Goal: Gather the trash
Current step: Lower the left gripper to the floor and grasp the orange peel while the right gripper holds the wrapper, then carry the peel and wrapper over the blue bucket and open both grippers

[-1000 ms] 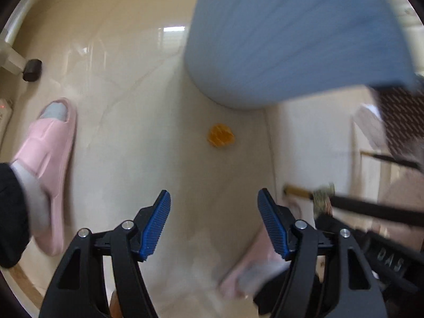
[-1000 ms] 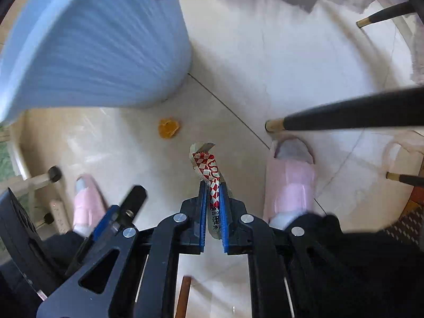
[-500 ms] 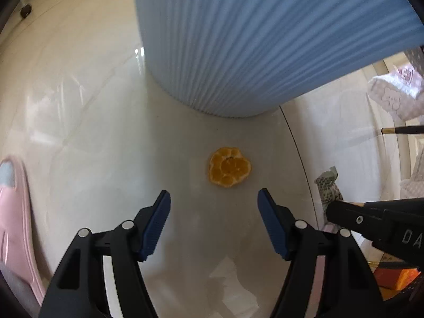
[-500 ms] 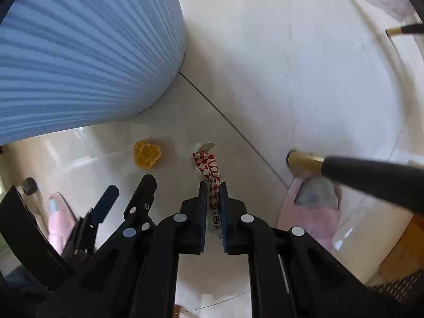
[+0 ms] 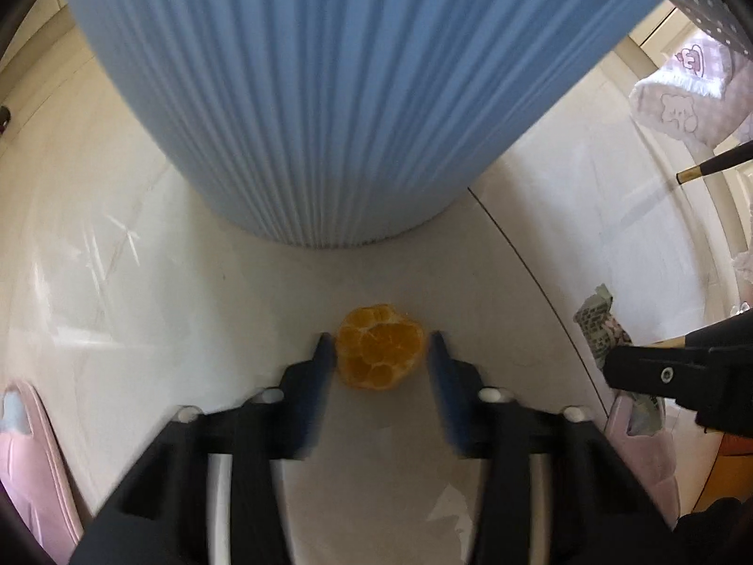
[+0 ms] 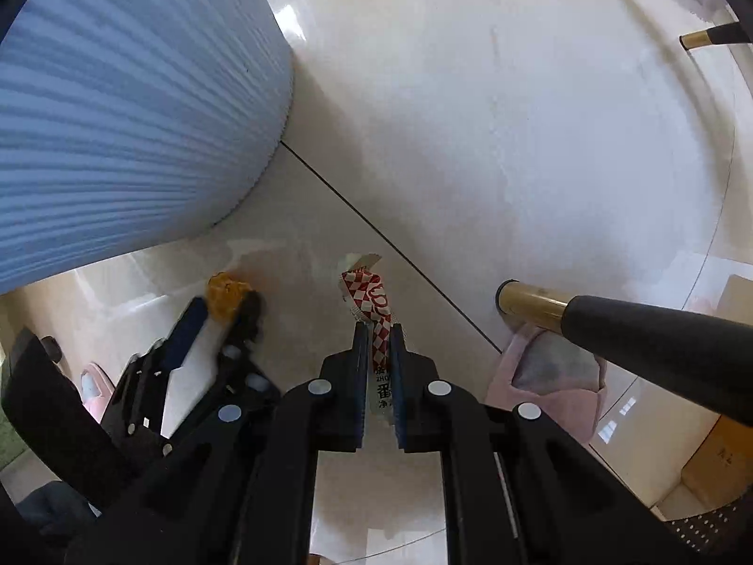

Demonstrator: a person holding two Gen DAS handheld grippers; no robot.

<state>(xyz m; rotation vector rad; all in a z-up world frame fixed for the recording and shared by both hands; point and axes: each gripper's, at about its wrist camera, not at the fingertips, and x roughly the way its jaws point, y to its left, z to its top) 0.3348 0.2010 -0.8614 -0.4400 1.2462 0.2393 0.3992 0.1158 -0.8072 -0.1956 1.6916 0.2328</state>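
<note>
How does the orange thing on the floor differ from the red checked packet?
The peeled orange is round, plain orange and lies on the floor; the packet is flat, crumpled, red-and-white checked and is held upright off it. The left tool has been closing around the orange, while the right tool is clamped on the packet. Both sit near the blue bin.

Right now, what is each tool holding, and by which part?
Right tool: shut on the red-checked wrapper, gripped at its lower end. Left tool: just been closing around the orange piece on the floor; no grip yet.
</note>
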